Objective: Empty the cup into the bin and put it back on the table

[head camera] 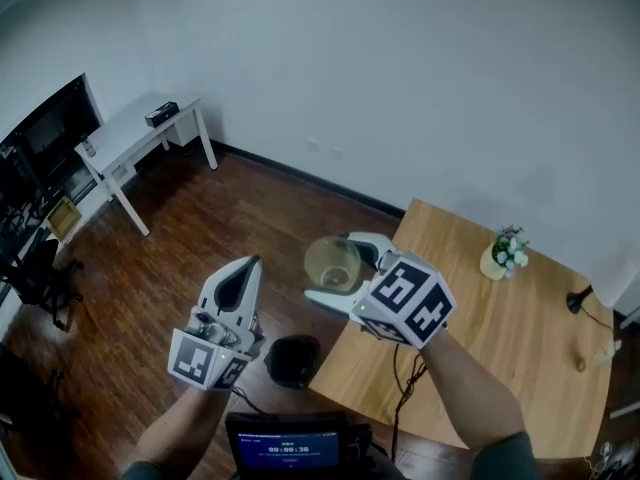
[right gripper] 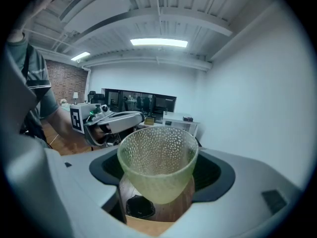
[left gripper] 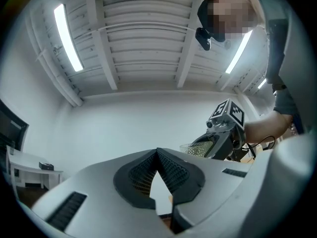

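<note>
A translucent, dimpled, yellowish cup (head camera: 331,261) (right gripper: 157,165) sits between the jaws of my right gripper (head camera: 345,273) (right gripper: 158,180), which is shut on its sides. The cup hangs in the air at the left edge of the wooden table (head camera: 520,358). I make out nothing inside it. The black bin (head camera: 294,360) (right gripper: 140,207) stands on the floor below, beside the table's near corner. My left gripper (head camera: 248,266) (left gripper: 157,151) floats left of the cup, shut and holding nothing, its tips pointing up and away. The left gripper view shows the right gripper and the cup (left gripper: 199,150) at right.
A small vase of flowers (head camera: 503,253), a black object (head camera: 577,299) and a pale bottle-like item (head camera: 598,355) stand on the table. A white desk (head camera: 135,138), dark screens (head camera: 48,128) and a chair (head camera: 40,278) are at the left. A lit screen (head camera: 290,450) sits below my hands.
</note>
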A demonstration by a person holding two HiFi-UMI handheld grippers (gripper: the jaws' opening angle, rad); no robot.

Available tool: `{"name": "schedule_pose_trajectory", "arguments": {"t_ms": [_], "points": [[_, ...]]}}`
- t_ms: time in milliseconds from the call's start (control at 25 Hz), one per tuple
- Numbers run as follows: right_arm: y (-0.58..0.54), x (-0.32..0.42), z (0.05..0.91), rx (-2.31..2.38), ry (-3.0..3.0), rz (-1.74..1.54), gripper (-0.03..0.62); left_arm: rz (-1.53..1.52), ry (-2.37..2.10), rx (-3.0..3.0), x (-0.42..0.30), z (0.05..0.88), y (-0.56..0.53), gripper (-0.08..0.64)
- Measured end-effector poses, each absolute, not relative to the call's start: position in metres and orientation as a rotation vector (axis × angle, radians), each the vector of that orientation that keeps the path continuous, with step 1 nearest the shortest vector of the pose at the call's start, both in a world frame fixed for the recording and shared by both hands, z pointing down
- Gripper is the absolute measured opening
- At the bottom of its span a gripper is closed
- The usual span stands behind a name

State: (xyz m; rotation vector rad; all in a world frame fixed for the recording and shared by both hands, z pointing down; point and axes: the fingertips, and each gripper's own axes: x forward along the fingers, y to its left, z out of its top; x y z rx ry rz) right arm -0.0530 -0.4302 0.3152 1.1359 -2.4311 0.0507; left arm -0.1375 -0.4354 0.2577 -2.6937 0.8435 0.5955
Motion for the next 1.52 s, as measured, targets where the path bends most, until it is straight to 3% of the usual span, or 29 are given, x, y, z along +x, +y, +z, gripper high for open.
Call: {"name": "schedule_pose_trajectory", "arguments": {"t_ms": [800, 1520], "points": [[-0.353, -0.025, 0.312, 1.685, -2.187, 0.212, 0.396, 0.681, 0.287, -3.020, -0.095, 0.266, -0.413, -0.011], [-0.216, 0.015, 0.309, 2.119, -1.873, 0.308, 0.396, 0.718, -0.242, -3.146, -0.024, 0.272, -0.315, -0.011]]}}
